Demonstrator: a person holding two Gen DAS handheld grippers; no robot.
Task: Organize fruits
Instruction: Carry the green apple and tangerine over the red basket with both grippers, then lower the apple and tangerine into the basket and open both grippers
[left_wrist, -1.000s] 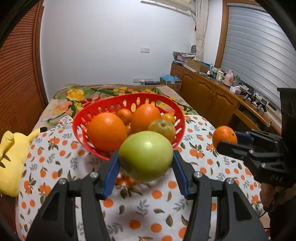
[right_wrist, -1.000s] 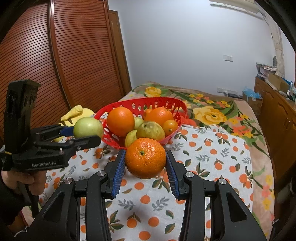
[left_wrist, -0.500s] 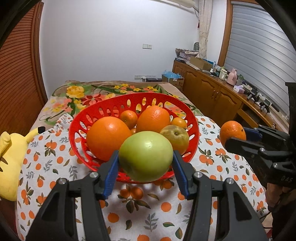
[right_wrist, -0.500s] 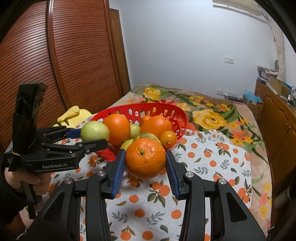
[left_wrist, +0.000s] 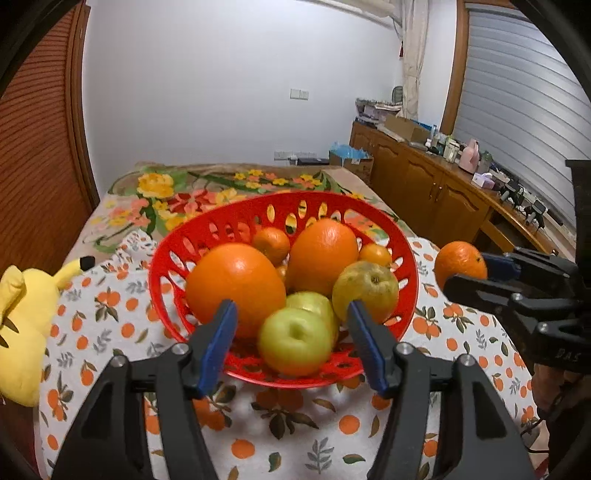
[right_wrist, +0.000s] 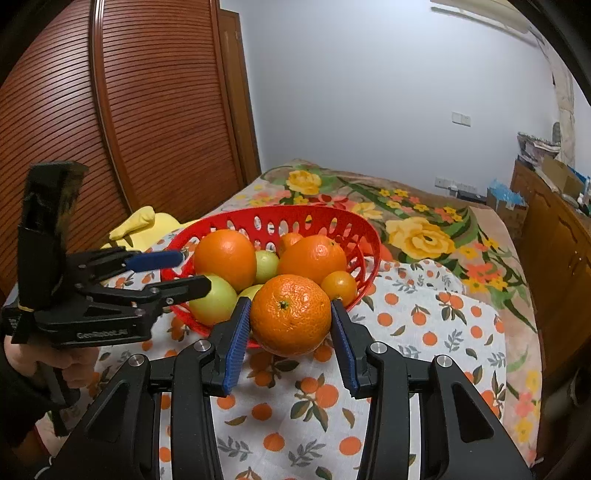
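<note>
A red slotted basket (left_wrist: 280, 206) holds two big oranges (left_wrist: 234, 284), small mandarins, a yellowish pear-like fruit (left_wrist: 365, 286) and green apples. My left gripper (left_wrist: 291, 308) hangs over the basket's near edge with its jaws opening. The green apple (left_wrist: 295, 341) lies between them in the basket, and there is a gap on each side of it. My right gripper (right_wrist: 290, 308) is shut on an orange mandarin (right_wrist: 291, 314), held above the cloth just in front of the basket (right_wrist: 295, 212). From the right wrist, the left gripper (right_wrist: 188, 271) shows at the basket's left side.
The basket stands on an orange-print cloth (left_wrist: 295, 435) over a floral blanket (right_wrist: 424, 236). A yellow plush toy (left_wrist: 22, 325) lies at the left. A wooden sideboard (left_wrist: 436, 184) with clutter runs along the right wall, and slatted wooden doors (right_wrist: 147, 110) stand at the left.
The left jaws have spread and the green apple has dropped from them into the basket. Both grippers have come closer to the basket, the right one still gripping the mandarin.
</note>
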